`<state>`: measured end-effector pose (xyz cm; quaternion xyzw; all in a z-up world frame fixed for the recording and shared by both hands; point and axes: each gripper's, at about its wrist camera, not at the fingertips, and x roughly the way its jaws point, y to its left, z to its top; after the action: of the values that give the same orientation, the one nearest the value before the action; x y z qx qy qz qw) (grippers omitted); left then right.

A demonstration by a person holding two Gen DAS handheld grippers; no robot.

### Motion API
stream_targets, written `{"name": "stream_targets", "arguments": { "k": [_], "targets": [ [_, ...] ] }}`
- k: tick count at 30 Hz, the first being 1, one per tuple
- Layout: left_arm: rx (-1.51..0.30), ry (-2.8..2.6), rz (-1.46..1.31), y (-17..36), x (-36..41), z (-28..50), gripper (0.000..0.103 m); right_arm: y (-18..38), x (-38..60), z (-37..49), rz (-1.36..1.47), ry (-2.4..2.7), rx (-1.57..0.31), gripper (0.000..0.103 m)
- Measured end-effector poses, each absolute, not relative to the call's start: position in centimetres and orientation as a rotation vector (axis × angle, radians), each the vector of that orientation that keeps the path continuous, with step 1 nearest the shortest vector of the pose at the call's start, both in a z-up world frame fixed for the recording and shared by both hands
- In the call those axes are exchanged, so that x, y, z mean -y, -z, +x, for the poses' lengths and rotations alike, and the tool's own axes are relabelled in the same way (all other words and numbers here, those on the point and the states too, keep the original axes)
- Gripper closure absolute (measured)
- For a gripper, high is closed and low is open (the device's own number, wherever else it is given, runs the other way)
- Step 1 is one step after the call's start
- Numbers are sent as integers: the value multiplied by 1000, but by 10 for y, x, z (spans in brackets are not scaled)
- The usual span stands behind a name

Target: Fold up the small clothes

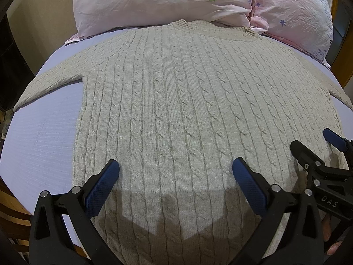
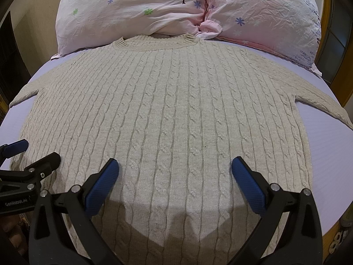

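A beige cable-knit sweater (image 1: 176, 101) lies flat and spread out on a lavender bed sheet (image 1: 50, 132), collar toward the pillows, sleeves out to both sides. It also shows in the right wrist view (image 2: 176, 110). My left gripper (image 1: 175, 167) is open and empty, hovering over the sweater's lower left part. My right gripper (image 2: 175, 167) is open and empty over the lower right part. The right gripper also shows in the left wrist view (image 1: 313, 145), and the left gripper in the right wrist view (image 2: 37, 151).
Two pink floral pillows (image 1: 154, 2) (image 1: 297, 17) lie behind the collar. The sheet (image 2: 331, 154) shows bare beside the sweater. A wooden bed frame (image 1: 13, 216) runs along the edges, with dark furniture at the far left.
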<state>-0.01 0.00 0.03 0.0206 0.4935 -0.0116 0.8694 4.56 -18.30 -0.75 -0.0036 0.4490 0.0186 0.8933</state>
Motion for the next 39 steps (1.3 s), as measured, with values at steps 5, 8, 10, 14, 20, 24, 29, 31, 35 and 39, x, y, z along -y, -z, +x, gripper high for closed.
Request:
{"name": "stream_targets", "arguments": {
  "k": [5,8,10,14,20,24,29,31,35,39],
  "targets": [
    [-1031,24,43,0,0,0,1,7,183,45,-8,-39,-931,2],
    [-1031,24,43,0,0,0,1,7,183,45,-8,-38,-931,2],
    [-1031,24,43,0,0,0,1,7,183,45,-7,-38,-931,2],
    [-1030,24,43,0,0,0,1,7,183,45,-8,-38,-931,2],
    [-1029,24,43,0,0,0,1,7,183,45,-8,-39,-931,2],
    [-1028,24,43,0,0,0,1,7,183,45,-8,-38,-931,2],
    [-1027,24,43,0,0,0,1,7,184,45,-8,-38,-931,2],
    [-1027,24,43,0,0,0,1,7,184,45,-8,-38,-931,2],
    [-1027,25,44,-1,0,2,1,7,184,45,-8,-38,-931,2],
    [-1025,25,44,1,-1,2,1,7,184,45,-8,-38,-931,2]
  ]
}}
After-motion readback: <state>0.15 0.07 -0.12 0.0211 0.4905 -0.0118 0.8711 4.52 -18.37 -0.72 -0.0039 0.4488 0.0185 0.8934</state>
